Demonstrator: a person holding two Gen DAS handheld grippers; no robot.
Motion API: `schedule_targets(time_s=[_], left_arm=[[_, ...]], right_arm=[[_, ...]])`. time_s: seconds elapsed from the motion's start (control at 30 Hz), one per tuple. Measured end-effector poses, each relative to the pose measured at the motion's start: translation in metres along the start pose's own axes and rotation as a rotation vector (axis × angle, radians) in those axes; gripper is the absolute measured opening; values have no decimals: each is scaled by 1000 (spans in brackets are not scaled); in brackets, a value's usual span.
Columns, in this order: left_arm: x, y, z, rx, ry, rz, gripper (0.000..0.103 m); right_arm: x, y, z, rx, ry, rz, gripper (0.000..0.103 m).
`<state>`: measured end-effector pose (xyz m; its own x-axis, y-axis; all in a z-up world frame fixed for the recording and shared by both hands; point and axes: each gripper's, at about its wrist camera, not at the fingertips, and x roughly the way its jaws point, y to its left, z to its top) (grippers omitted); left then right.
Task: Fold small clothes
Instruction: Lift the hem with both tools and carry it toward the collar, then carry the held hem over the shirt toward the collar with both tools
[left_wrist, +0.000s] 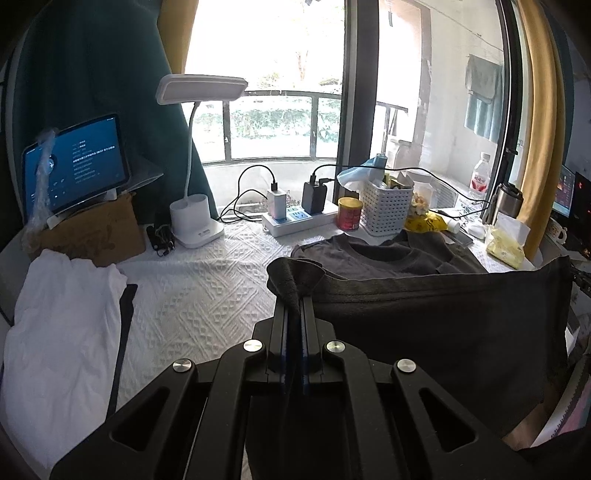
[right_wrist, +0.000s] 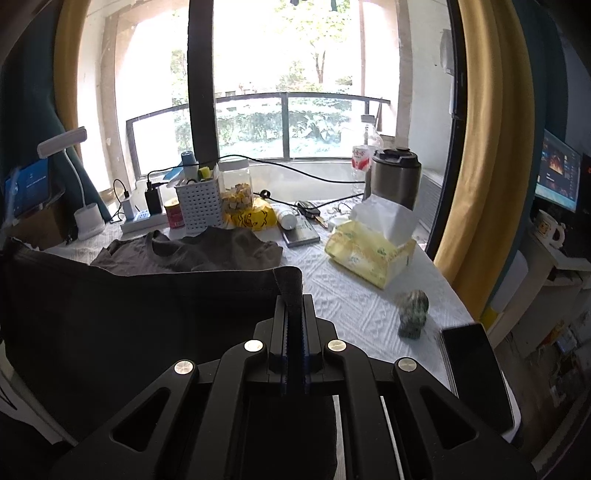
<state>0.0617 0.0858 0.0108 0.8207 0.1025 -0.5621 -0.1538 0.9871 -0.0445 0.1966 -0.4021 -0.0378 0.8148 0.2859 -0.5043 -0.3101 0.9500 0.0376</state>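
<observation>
A dark charcoal T-shirt (left_wrist: 436, 317) is stretched between the two grippers, its lifted edge forming a taut, nearly straight line above the table while its neckline and shoulders lie flat on the far part of the cloth, near the clutter by the window. The left gripper (left_wrist: 294, 295) is clamped shut on one corner of the fabric, which bunches into a small soft peak above the fingertips; the right gripper (right_wrist: 291, 291) is likewise closed on the opposite corner, a narrow tab of cloth sticking up between its jaws. The knit looks matte and slightly faded, with a stitched hem visible along the raised edge. The table is covered with a white textured tablecloth (left_wrist: 207, 295) — a raised diamond pattern. On the left near side lies a white garment (left_wrist: 62, 317), crumpled. Farther back stand a white desk lamp (left_wrist: 195, 155), a tablet (left_wrist: 77, 162) propped on a cardboard box, a power strip (left_wrist: 295, 219) with chargers, a red can (left_wrist: 349, 213) and a white perforated basket (left_wrist: 386, 208). To the right sit a yellow tissue pack (right_wrist: 369, 247), a steel tumbler (right_wrist: 395, 177) and a dark phone (right_wrist: 469, 354). Yellow curtains (right_wrist: 480, 147) frame a bright window.
</observation>
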Motion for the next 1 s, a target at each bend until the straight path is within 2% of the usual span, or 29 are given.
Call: schedule_targets(time_s=[0.37,1.0], left_arm=[[28,6,23,-37,4,11,4],[75,18,56,-24,-12,28,4]], right_arm=[[36,3,33,-20,-12,21,7],[99,15,78,-72,-5,19,7]])
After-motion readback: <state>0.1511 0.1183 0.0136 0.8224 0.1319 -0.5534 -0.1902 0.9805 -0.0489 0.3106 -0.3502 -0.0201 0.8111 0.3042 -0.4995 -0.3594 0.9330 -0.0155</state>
